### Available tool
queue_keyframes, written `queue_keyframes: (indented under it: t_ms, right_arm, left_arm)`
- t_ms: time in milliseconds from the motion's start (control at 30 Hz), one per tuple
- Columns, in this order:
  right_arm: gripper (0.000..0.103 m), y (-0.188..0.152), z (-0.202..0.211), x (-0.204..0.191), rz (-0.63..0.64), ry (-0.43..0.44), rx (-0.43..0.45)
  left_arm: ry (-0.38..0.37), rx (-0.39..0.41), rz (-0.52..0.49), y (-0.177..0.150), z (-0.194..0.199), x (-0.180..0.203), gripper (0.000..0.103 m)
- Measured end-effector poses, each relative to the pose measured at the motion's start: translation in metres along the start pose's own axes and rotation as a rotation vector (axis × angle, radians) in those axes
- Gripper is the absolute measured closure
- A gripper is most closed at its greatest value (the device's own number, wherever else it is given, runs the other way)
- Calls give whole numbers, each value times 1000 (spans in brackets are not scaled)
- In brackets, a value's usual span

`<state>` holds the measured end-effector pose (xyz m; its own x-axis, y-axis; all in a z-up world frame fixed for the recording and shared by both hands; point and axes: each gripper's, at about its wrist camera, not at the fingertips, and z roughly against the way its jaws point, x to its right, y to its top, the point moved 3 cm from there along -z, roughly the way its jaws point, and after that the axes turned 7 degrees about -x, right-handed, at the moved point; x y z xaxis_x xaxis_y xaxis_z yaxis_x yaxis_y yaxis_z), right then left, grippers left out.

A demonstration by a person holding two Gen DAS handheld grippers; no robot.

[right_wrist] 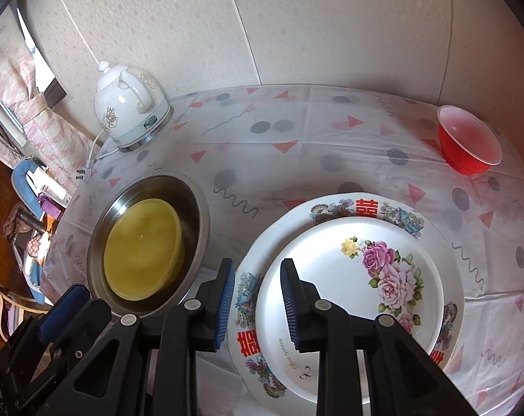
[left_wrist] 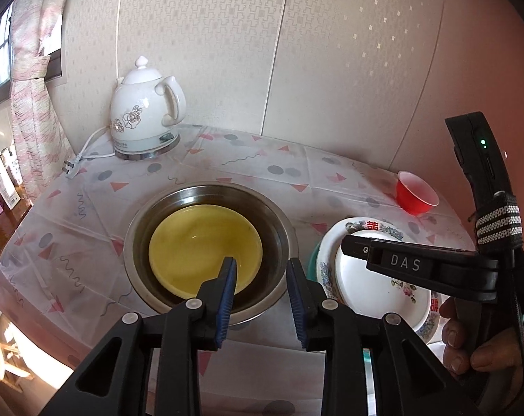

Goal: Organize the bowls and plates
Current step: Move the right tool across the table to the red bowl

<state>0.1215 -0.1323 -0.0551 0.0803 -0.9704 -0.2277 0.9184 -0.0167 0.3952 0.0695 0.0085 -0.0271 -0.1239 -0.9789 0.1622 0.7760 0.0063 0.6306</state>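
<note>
Right wrist: both tools, left tool (left_wrist: pixel 262 277) and right tool (right_wrist: pixel 256 277), gape empty; rose plate (right_wrist: pixel 362 298) lies flat.

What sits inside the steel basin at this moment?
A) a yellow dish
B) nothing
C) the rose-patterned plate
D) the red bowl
A. The yellow dish lies inside the steel basin, while the red bowl stands apart on the tablecloth and the rose-patterned plate is stacked on a larger plate beside the basin.
</note>
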Motion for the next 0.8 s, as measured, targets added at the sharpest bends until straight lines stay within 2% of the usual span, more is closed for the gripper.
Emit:
queue_keyframes:
  t_ms: [533,800]
  right_arm:
    - [74,5,3,79,-91,26,54]
    - [74,0,9,127,-205,13,81]
  left_arm:
    - [65,-86,-83,36,-34,46,69]
    - [36,-157,-113,43,-60,70,69]
